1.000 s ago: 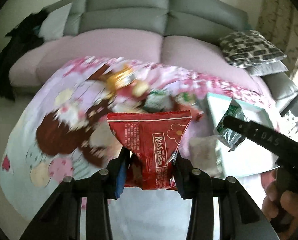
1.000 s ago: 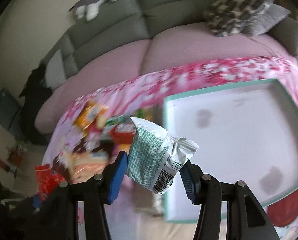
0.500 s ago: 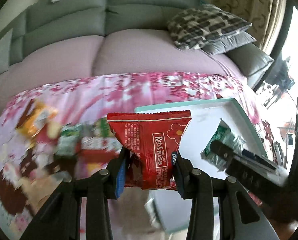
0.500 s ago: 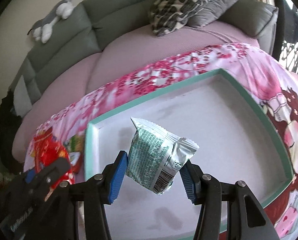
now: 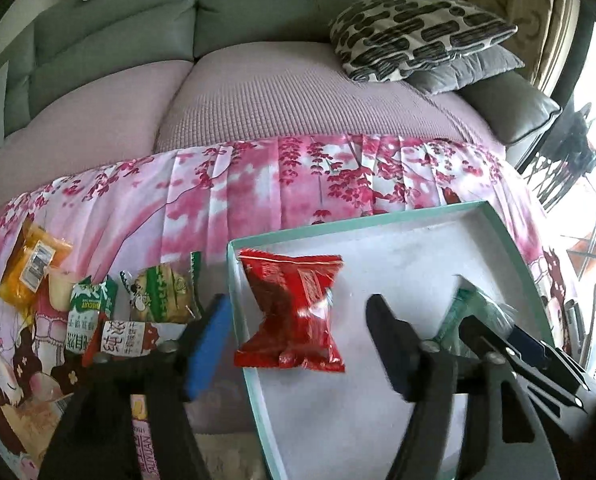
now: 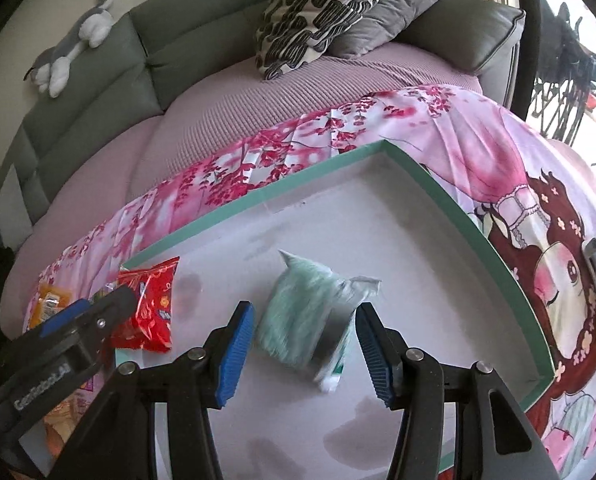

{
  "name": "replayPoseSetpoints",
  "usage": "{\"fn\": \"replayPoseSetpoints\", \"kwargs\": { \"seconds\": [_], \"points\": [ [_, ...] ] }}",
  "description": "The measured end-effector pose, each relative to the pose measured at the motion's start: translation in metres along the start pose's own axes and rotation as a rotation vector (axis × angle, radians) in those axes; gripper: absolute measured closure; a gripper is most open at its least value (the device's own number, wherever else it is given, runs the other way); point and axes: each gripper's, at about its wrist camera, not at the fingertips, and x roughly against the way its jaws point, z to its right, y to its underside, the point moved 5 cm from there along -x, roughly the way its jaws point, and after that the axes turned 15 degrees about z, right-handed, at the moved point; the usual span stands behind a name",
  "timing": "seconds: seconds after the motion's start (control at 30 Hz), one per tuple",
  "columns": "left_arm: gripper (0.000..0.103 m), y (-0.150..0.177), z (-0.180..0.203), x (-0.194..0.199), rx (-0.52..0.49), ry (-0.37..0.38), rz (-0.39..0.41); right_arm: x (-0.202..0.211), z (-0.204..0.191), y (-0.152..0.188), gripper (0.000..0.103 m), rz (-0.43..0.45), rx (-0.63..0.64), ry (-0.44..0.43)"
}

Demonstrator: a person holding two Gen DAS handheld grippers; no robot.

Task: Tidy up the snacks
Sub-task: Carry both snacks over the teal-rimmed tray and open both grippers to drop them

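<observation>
Fingers, left: the left gripper [image 5: 298,344] is standing with its jaws spread wide, having just been opening; the red snack packet [image 5: 293,312] is lying loose between them, touched by neither blue pad [image 5: 207,344].
Fingers, right: the right gripper [image 6: 304,354] is hanging over the tray with the green-and-white snack packet [image 6: 310,320] between its pads [image 6: 235,354]; a sliver of gap is showing on each side and the packet is blurring, so it is looking freed, not pinched.
Red packet, place: it is resting inside the teal-rimmed tray [image 5: 378,222], at the tray's 9 o'clock edge in the left wrist view, just beside the wall.
Green packet, place: it is sitting near the tray's middle in the right wrist view, well apart from the red one.
Remaining snacks: an orange packet [image 5: 29,268], a green biscuit packet [image 5: 159,294] and a few smaller wrappers are waiting on the pink floral cloth [image 5: 298,176], out at 9 o'clock from the tray.
Progress: judging by this, two items are landing in the tray and several are outstanding.
Risk, left: pulling back low could be catching the red packet's crimped edge on a finger and dragging it over the shallow wall.
Risk, right: the green packet may be tipping or sliding as it is settling, crowding the middle.
</observation>
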Motion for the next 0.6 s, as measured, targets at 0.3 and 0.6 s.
{"fn": "replayPoseSetpoints", "kwargs": {
  "seconds": [0.3, 0.6],
  "points": [
    [0.011, 0.002, -0.036, 0.044, 0.022, -0.139, 0.062, 0.01, -0.004, 0.0, 0.021, -0.017, 0.045, 0.019],
    [0.004, 0.012, -0.092, 0.091, 0.072, -0.298, 0.131, 0.022, -0.022, 0.006, 0.0, -0.016, 0.093, -0.012]
  ]
}}
